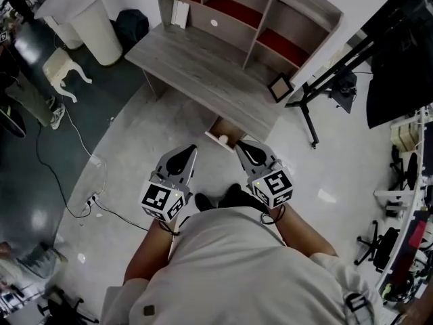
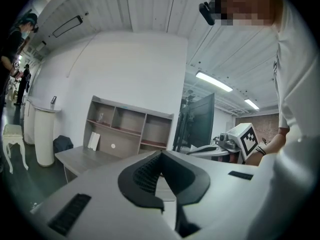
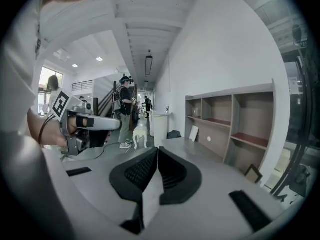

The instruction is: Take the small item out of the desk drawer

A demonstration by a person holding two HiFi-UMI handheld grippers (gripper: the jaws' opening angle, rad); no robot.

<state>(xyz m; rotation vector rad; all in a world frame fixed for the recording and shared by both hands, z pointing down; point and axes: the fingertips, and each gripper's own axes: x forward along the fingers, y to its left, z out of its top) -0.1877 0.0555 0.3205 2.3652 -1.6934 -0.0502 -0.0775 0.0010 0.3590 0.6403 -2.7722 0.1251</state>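
Observation:
A grey wooden desk [image 1: 203,73] with a shelf hutch stands ahead of me. Under its near right edge a drawer [image 1: 233,133] is pulled open, and a small white item [image 1: 223,139] lies inside it. My left gripper [image 1: 192,149] hovers just left of the drawer, its jaws shut with nothing in them. My right gripper [image 1: 239,145] is held just right of the drawer, also shut and empty. In the left gripper view the left gripper [image 2: 161,154] points at the desk [image 2: 82,156]. In the right gripper view the right gripper [image 3: 156,150] has its pads together.
A small picture frame [image 1: 279,87] leans at the desk's right end beside a black tripod stand [image 1: 318,90]. A white round pedestal [image 1: 88,19], a white stool [image 1: 64,70] and a dark bag [image 1: 132,26] stand at the left. A cable [image 1: 84,175] crosses the floor. People [image 3: 125,109] stand far off.

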